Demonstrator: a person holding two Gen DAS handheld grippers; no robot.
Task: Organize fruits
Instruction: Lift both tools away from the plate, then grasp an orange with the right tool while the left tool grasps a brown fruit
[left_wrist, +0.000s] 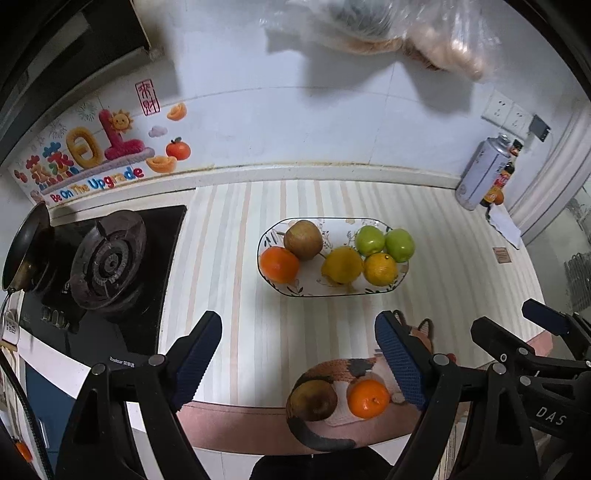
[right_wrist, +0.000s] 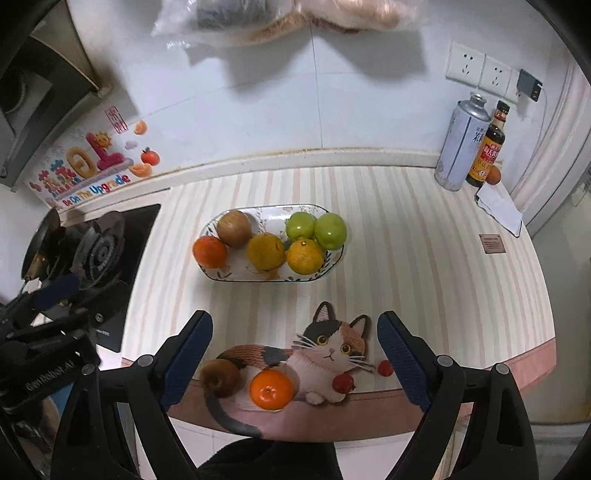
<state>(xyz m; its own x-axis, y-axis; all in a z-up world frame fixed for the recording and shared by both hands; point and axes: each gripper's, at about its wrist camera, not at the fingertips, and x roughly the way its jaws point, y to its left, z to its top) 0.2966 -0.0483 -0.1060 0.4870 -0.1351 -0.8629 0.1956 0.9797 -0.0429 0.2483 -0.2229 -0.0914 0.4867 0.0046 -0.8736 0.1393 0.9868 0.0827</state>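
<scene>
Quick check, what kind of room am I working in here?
Most likely a home kitchen counter: a gas burner with a pan at the left, a sauce bottle by the wall sockets, and a fruit plate on the striped worktop.

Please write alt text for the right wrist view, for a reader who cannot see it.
The open right tool hovers over a cat-shaped mat holding an orange and a brown fruit. Beyond, an oval plate on the striped counter holds six fruits.

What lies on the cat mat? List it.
On the cat mat: a brown fruit, an orange and two small red fruits. The mat's near right corner is hidden behind the right claw's finger.
</scene>
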